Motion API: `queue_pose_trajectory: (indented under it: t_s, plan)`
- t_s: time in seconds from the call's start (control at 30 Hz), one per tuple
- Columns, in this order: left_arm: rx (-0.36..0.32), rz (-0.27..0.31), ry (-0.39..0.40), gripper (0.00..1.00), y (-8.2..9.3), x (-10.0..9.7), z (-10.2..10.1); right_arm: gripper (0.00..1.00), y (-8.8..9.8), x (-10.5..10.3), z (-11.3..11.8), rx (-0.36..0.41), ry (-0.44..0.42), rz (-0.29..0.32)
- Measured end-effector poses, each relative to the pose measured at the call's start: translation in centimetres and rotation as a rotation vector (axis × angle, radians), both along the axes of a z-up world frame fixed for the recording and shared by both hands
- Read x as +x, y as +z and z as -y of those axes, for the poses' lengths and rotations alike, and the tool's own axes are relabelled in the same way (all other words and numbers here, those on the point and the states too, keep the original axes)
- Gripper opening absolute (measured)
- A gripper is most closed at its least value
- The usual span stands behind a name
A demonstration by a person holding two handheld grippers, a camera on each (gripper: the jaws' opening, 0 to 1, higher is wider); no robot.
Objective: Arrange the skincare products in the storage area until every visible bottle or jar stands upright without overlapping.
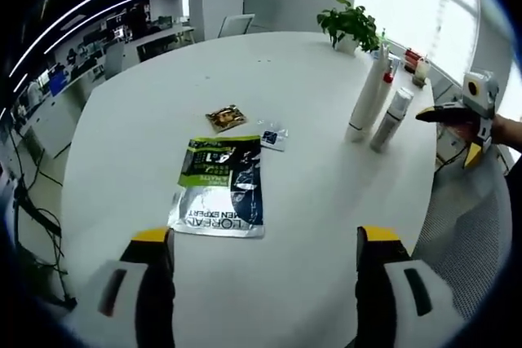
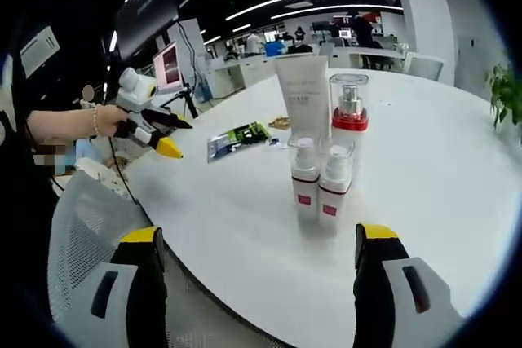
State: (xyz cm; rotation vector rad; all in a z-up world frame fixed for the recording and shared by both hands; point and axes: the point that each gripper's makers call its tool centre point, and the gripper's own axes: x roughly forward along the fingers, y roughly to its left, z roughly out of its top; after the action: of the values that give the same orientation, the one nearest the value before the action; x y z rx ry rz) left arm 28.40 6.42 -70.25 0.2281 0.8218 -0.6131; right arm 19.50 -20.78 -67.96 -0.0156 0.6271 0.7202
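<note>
Bottles (image 2: 320,175) upright, clustered on white surface (image 2: 424,169) | packet (image 1: 222,187) flat, apart | left tongs (image 1: 265,242) and right tongs (image 2: 257,242) wide open, empty, likely between grasps.

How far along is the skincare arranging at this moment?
Looks done: the white tube, the red-collared pump bottle and two small clear-capped bottles stand upright near the table edge, close together.

In hand: nothing; the left gripper and right gripper have jaws apart and empty.

Possibly left: the green and black sachet, a gold packet and a small blue packet lie flat mid-table.
</note>
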Motion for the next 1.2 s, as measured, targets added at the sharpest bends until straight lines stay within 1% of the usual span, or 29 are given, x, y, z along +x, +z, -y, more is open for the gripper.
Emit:
queue_pose_trajectory:
  t_s: [0.33, 0.53, 0.73, 0.87, 1.0, 1.03, 1.1, 1.2]
  plan:
    - [0.038, -0.017, -0.032, 0.86, -0.6, 2.0, 0.1, 0.96, -0.2, 0.3, 0.6, -0.012, -0.027, -0.004]
    - [0.055, -0.032, -0.05, 0.86, -1.3, 3.6, 0.0, 0.96, -0.3, 0.4, 1.0, -0.007, -0.051, -0.01]
    - [0.074, -0.045, -0.077, 0.86, -1.7, 4.7, 0.2, 0.96, -0.5, 0.5, 1.1, -0.019, -0.057, -0.017]
    - [0.085, -0.055, -0.086, 0.86, -2.4, 6.1, 0.2, 0.96, -0.6, 0.5, 1.1, -0.03, -0.057, -0.019]
    - [0.09, -0.067, -0.084, 0.85, -2.8, 6.6, 0.1, 0.96, -0.6, 0.6, 1.3, -0.028, -0.07, -0.022]
    - [0.086, -0.07, -0.08, 0.85, -3.1, 7.1, 0.1, 0.96, -0.6, 0.6, 1.3, -0.027, -0.073, -0.022]
    - [0.085, -0.076, -0.077, 0.85, -3.2, 7.2, 0.1, 0.95, -0.7, 0.6, 1.4, -0.026, -0.078, -0.024]
    - [0.105, -0.095, -0.088, 0.85, -3.7, 7.2, 0.0, 0.95, -0.7, 0.7, 1.4, -0.027, -0.081, -0.024]
